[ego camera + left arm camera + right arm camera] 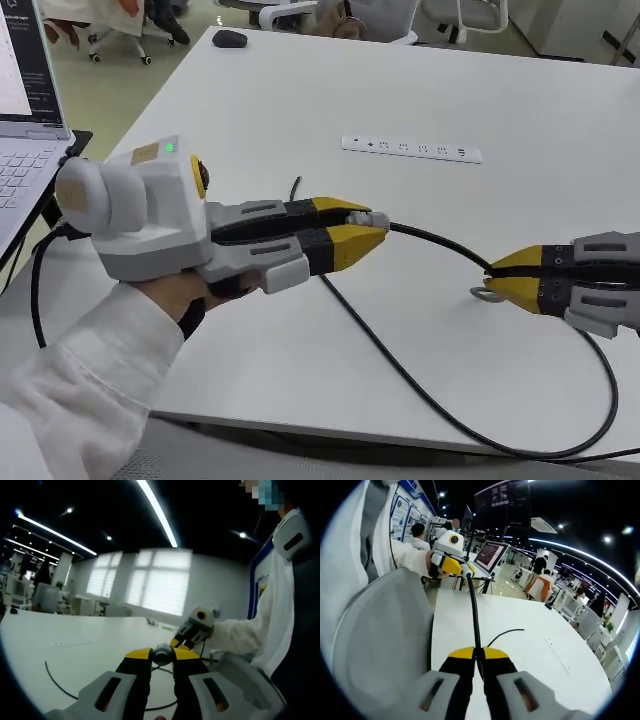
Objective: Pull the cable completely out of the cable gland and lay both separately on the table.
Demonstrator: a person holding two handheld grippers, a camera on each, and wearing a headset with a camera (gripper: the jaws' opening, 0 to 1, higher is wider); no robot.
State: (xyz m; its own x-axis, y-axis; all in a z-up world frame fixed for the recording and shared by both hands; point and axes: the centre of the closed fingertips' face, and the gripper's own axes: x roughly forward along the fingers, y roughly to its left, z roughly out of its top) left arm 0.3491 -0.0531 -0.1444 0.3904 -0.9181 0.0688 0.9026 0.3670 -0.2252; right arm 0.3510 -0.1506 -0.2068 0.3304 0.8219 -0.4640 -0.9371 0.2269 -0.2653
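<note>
My left gripper [370, 223] is held above the table, shut on a small grey cable gland [379, 218]. A black cable [440, 242] leaves the gland and runs right to my right gripper [492, 274], which is shut on it. Past that grip the cable loops down along the table's near edge and back up to a free end behind the left gripper. In the left gripper view the gland [162, 653] sits between the yellow jaw tips. In the right gripper view the cable [472, 605] stretches straight from my shut jaws to the gland [468, 569] in the left gripper [462, 569].
A white power strip [410, 149] lies on the white table [300, 100] beyond the grippers. A laptop [20, 150] stands at the left edge and a dark mouse [229, 38] at the far edge. A small grey ring [484, 293] lies under the right gripper's tips.
</note>
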